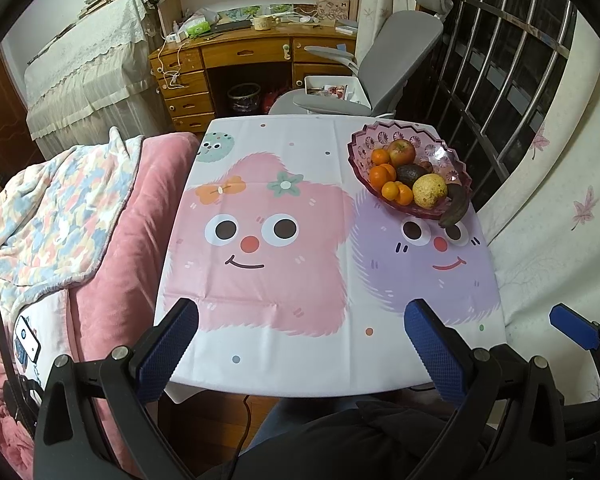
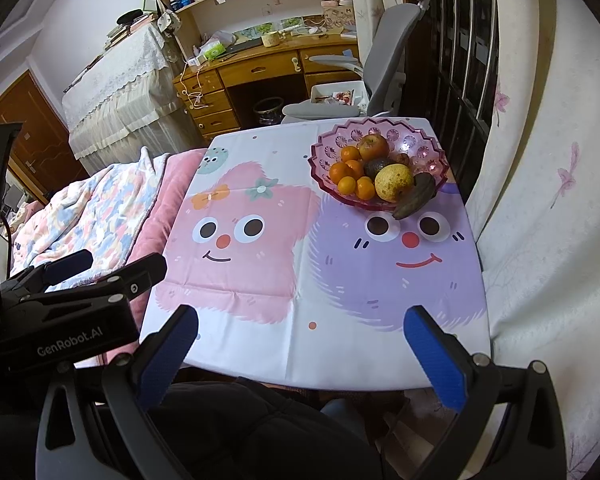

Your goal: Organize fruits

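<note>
right wrist view shows the pink scalloped glass fruit bowl (image 2: 420,184) ahead-right of the spread, empty right gripper (image 2: 300,344), nearer it than the equally spread left gripper (image 1: 302,340).

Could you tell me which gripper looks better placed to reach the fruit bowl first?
Probably the right. The pink bowl sits at the table's far right corner, and the right gripper is on that side, open and empty. The left gripper, also open, would have to cross over.

left wrist: near table (image 1: 300,360) edge, facing far end | right wrist: same, rightward | shared: fruit bowl (image 1: 356,160)
</note>
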Available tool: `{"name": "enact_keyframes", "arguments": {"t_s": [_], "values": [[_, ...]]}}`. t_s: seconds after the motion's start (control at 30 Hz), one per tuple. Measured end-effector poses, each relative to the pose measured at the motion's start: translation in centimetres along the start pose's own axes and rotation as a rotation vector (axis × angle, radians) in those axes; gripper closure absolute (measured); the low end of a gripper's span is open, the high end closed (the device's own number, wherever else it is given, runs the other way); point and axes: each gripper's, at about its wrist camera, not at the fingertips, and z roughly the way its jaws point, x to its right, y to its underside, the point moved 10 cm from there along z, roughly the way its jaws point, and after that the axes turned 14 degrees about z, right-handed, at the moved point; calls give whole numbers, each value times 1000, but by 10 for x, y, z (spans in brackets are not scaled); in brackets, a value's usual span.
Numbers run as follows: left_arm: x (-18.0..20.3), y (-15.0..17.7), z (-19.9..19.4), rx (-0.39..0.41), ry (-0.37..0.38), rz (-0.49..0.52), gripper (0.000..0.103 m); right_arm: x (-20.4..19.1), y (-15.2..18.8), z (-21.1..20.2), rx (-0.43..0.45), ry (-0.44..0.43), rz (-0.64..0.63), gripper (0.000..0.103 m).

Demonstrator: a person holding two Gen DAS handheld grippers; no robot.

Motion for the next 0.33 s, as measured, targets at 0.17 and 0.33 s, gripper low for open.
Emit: {"name": "enact_keyframes", "arguments": {"t_s": [0.17, 0.33], "values": [[-5, -1, 3, -4, 5, 7, 1, 2, 5, 2, -4, 5, 5, 0], [-8, -5, 8, -11, 10, 16, 1, 3, 11, 2, -12, 8, 11, 0]]}}
